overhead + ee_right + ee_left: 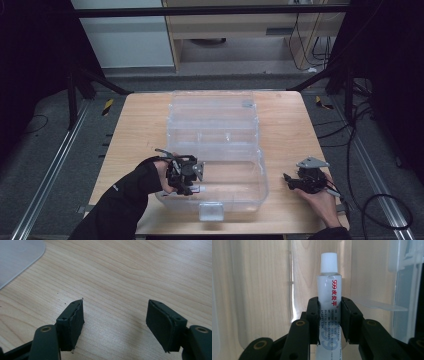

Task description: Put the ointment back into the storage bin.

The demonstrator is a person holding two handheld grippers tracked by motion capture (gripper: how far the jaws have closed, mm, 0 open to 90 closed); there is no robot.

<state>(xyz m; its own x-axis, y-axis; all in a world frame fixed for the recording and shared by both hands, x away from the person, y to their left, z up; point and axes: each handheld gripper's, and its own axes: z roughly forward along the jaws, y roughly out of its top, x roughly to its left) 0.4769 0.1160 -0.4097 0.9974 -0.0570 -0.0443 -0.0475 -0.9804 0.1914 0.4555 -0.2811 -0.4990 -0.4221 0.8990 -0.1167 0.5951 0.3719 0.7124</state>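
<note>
On the wooden surface [285,130]: sitting centred, a clear plastic storage box [215,150] with its lid lying open toward the far edge, a translucent latch [210,211] at the near wall.
Left hand-held gripper [192,182]: reaching in over the box's near left corner, held by a hand in a dark sleeve [120,200] coming in from the bottom left.
Left jaws: closing tight on a small white tube, pads [313,315] pressing both sides of its body in the left gripper view.
Ointment tube [329,292]: standing lengthwise between the jaws, white ribbed cap [328,262] pointing away from the camera, red characters and "999" running along its body, grey fine print lower down.
Tube's place: hanging inside the near compartment of the box, clear walls and the wood grain showing behind it; whether touching the box floor, not possible to tell.
Right hand-held gripper [292,181]: resting low at the surface to the right of the box, well apart from it, grey three-cornered plate [312,163] on top, bare hand [322,202] gripping it.
Right jaws: standing wide apart, gripping nothing, bare wood between the pads [72,322] in the right gripper view.
Upper left of the right gripper view: showing a rounded corner of clear plastic [17,257] lying on the wood.
</note>
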